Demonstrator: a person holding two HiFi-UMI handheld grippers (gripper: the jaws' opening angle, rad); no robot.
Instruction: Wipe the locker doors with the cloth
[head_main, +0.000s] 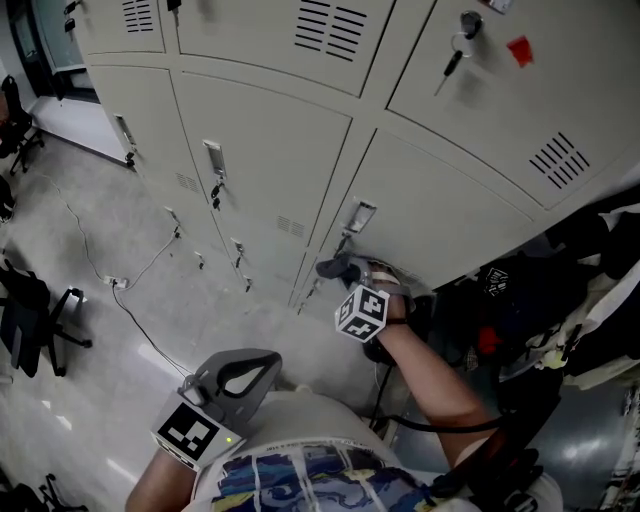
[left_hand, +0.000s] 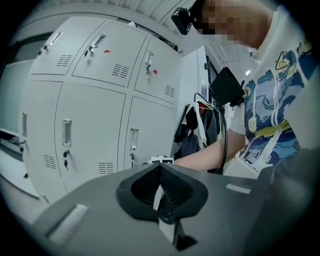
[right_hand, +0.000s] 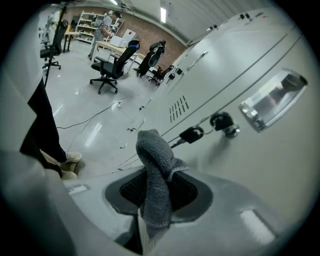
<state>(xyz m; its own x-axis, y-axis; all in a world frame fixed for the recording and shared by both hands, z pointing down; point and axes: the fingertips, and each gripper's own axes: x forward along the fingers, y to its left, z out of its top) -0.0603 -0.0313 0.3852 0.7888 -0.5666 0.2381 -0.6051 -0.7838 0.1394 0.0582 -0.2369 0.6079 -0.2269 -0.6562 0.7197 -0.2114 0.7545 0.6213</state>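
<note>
The locker doors (head_main: 270, 150) fill the upper half of the head view, and 1 door (head_main: 450, 215) at centre right is being addressed at its lower left corner. The left gripper (head_main: 240, 375) is held low at lower left, well apart from the lockers, its jaws closed together on nothing. The right gripper (head_main: 342, 272) is the nearer, its jaws clamped on the grey cloth (right_hand: 152, 165). The cloth's long axis runs along the jaws, and its free end is pointed at the door face ahead and to the right, just below the recessed handle (right_hand: 274, 100) and the hanging key (right_hand: 192, 134). Contact cannot be confirmed.
</note>
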